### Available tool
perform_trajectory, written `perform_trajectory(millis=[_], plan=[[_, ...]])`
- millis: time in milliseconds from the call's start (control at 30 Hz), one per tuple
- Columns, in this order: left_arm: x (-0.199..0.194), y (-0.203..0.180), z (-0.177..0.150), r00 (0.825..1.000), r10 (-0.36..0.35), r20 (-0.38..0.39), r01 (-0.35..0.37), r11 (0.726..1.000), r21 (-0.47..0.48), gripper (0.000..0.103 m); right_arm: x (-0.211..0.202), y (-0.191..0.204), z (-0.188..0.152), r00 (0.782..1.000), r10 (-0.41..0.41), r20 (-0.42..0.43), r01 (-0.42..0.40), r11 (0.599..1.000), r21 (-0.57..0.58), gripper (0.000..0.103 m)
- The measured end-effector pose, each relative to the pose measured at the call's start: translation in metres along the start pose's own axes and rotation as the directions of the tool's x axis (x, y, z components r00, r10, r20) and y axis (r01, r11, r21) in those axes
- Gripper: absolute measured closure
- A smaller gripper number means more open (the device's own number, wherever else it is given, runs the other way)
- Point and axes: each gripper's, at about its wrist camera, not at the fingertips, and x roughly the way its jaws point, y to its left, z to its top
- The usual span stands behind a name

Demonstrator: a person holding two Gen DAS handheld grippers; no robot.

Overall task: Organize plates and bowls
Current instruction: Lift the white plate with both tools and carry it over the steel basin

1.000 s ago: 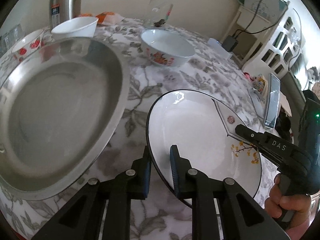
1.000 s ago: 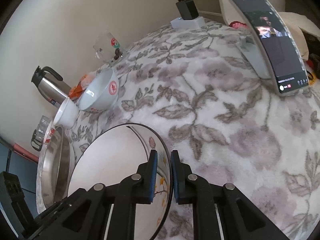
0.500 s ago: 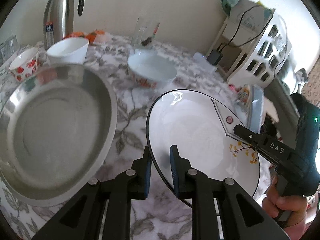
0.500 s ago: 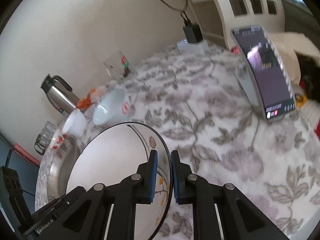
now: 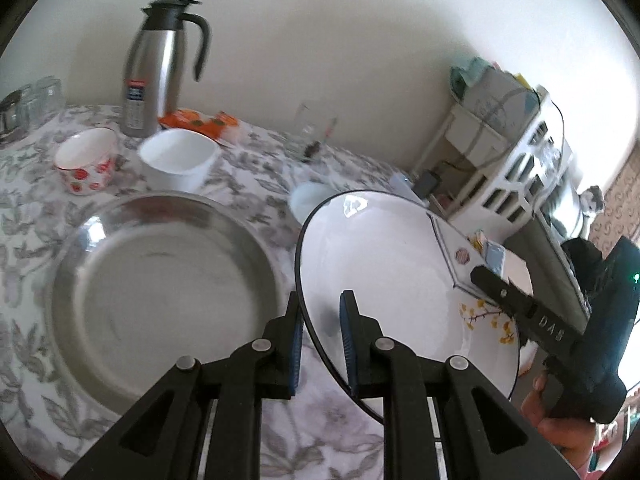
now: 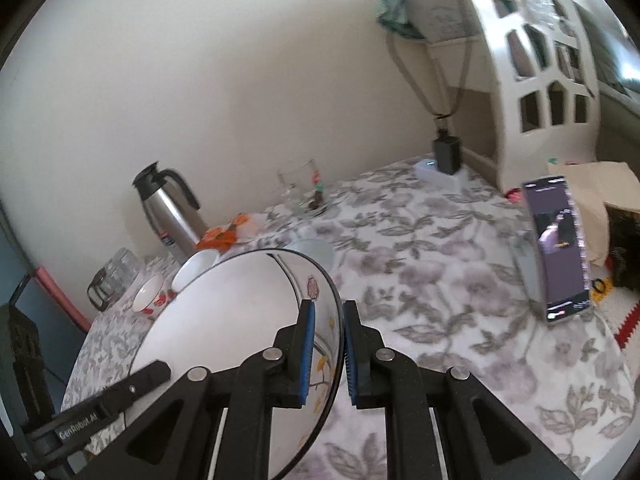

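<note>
A white plate [image 5: 392, 264] with a black rim and yellow flowers is held in the air by both grippers. My left gripper [image 5: 320, 312] is shut on its near left rim. My right gripper [image 6: 329, 324] is shut on its right rim, and the plate [image 6: 240, 320] fills the lower left of that view. A large steel plate [image 5: 160, 280] lies on the table to the left. Behind it stand a red-flowered bowl [image 5: 86, 164] and a white bowl [image 5: 180, 160]. A pale bowl [image 5: 308, 200] is half hidden behind the held plate.
A steel thermos [image 5: 160, 64], an orange packet [image 5: 200, 120] and a glass mug [image 5: 310, 132] stand at the table's back. A phone [image 6: 560, 252] stands propped at the right. A white shelf [image 6: 540, 60] and a charger [image 6: 446, 156] are behind.
Both grippers have lifted the plate higher above the table. The views now look more level, so the wall and thermos show and the table things sit lower and farther.
</note>
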Motion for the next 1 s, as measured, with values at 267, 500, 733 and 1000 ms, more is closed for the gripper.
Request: perform_trajectory(millis=[267, 500, 733, 1000], plan=[[-0.025, 0.044, 0.02, 0.999, 0.023, 0.04, -0.02, 0.996, -0.082, 0.085, 0.017, 0.048, -0.005, 0.998, 0.048, -0.031, -0.05, 0.997, -0.058, 0.088], [-0.042, 0.083, 0.03, 0.997, 0.049, 0.064, -0.039, 0.988, -0.149, 0.085, 0.029, 0.09, -0.005, 0.995, 0.086, -0.04, -0.09, 0.992, -0.091, 0.088], [-0.059, 0.122, 0.037, 0.996, 0.055, 0.072, -0.037, 0.972, -0.231, 0.085, 0.041, 0.125, -0.007, 0.99, 0.126, -0.059, -0.132, 0.984, -0.116, 0.088], [-0.073, 0.161, 0.04, 0.993, 0.085, 0.079, -0.059, 0.956, -0.288, 0.085, 0.057, 0.164, -0.013, 0.984, 0.16, -0.084, -0.17, 0.976, -0.133, 0.088]])
